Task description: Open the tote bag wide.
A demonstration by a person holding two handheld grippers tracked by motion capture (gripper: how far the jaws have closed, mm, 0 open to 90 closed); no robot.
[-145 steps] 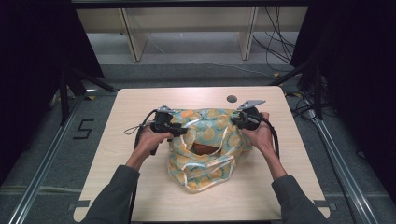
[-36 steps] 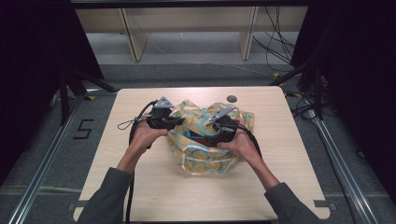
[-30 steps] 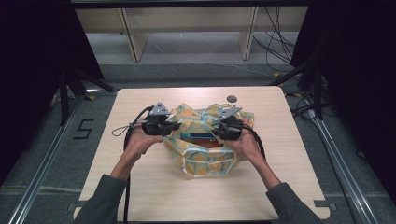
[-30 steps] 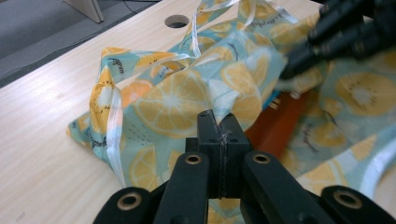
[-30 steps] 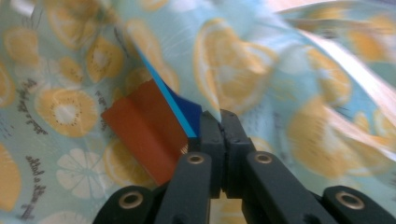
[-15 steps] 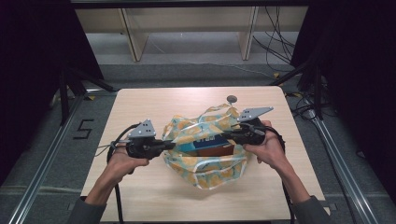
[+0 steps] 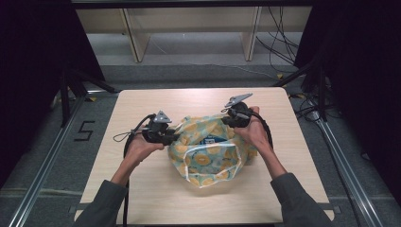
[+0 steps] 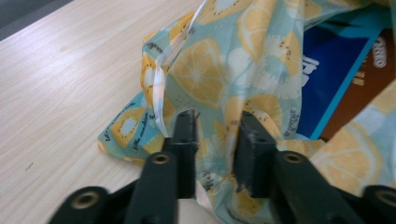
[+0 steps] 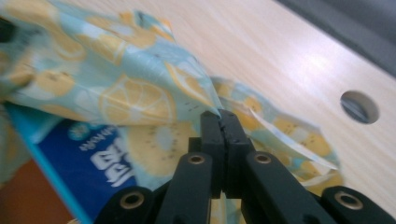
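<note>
A lemon-print cloth bag (image 7: pixel 208 156) lies crumpled in the middle of the table (image 7: pixel 142 189). A blue and brown box (image 7: pixel 213 138) shows through its open mouth. My left gripper (image 7: pixel 173 137) is at the bag's left edge. In the left gripper view its jaws (image 8: pixel 217 123) stand apart and have just been opening. Loose bag fabric (image 8: pixel 205 70) lies between them, and the box (image 8: pixel 336 70) shows beyond. My right gripper (image 7: pixel 227 121) is at the bag's far right corner. Its jaws (image 9: pixel 219 114) are shut on the bag's hem (image 9: pixel 126 98), above the box (image 9: pixel 93 154).
A round hole (image 9: pixel 358 106) is cut in the tabletop near the far edge, just beyond the bag. Pale shelf legs (image 7: pixel 135 40) stand on the floor behind the table. Cables (image 7: pixel 283 52) run at the back right, and a "5" mark (image 7: pixel 85 131) is on the floor at left.
Half a second ago the hands were spread wide, stretching the bag's mouth. Both have since come inward and farther up the table, the bag has slackened, and the left jaws have parted.
</note>
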